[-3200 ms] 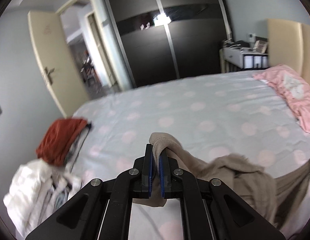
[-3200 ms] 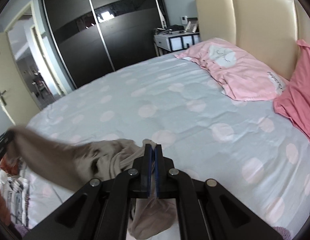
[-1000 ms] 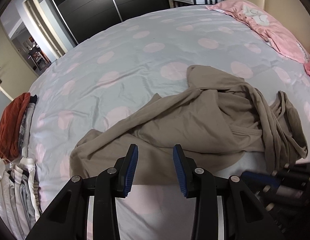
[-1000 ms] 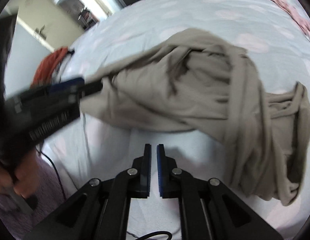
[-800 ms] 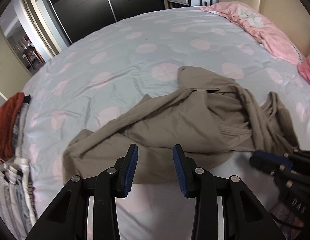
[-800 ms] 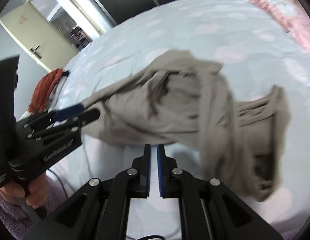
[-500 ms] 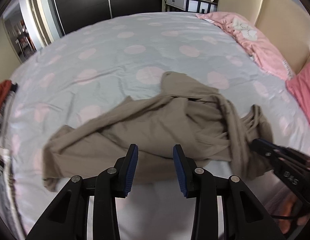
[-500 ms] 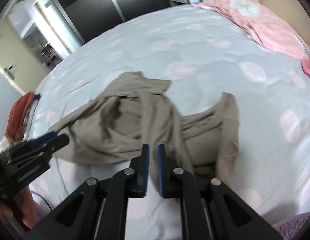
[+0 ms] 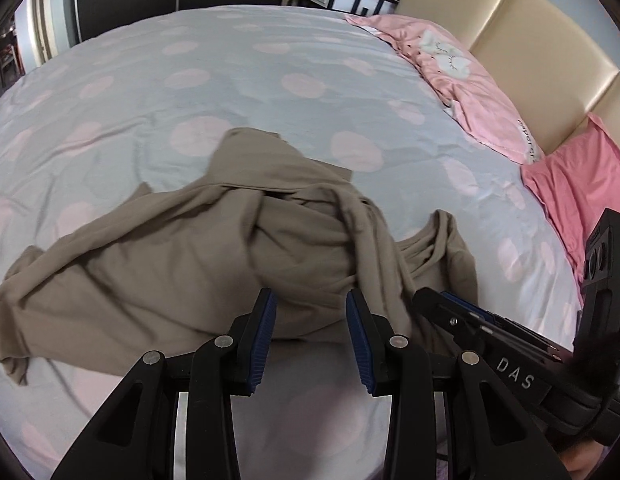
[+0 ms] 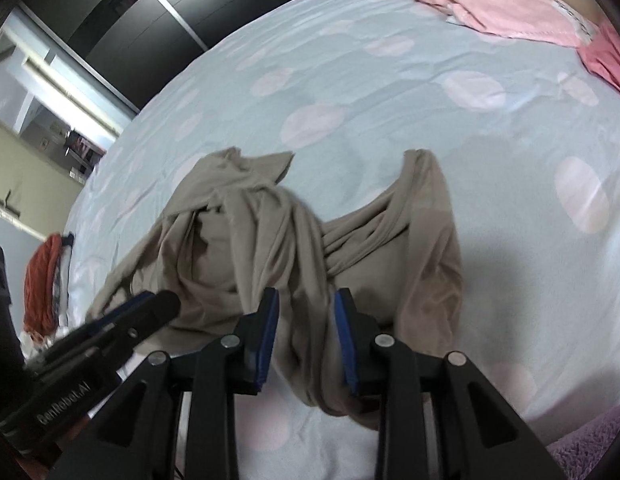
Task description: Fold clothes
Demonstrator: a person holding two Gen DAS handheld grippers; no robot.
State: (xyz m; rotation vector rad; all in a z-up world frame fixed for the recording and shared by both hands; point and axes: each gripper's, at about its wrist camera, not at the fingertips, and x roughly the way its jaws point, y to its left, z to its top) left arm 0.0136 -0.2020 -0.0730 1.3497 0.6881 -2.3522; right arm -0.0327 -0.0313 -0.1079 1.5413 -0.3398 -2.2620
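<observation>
A crumpled beige garment (image 9: 197,272) lies spread across the near part of the bed, bunched in folds at its right end (image 10: 390,240). My left gripper (image 9: 312,334) stands open just above the garment's near hem, nothing between its blue pads. My right gripper (image 10: 305,338) hovers over the bunched right end; its jaws are opening, a fold of the cloth lies in the gap, and the pads do not press on it. Each gripper shows in the other's view, the right one (image 9: 462,312) low at the right and the left one (image 10: 145,312) low at the left.
The bed has a pale blue sheet with pink dots (image 9: 269,64). Pink pillows (image 9: 462,80) lean on a cream headboard (image 9: 510,32) at the right. A stack of folded clothes topped by a red piece (image 10: 41,280) sits at the bed's left edge. A dark wardrobe (image 10: 149,4) stands behind.
Both grippers swung right along the garment's near edge. The right gripper's jaws went from nearly shut to apart, over the bunched end. The garment lies still, released on the bed.
</observation>
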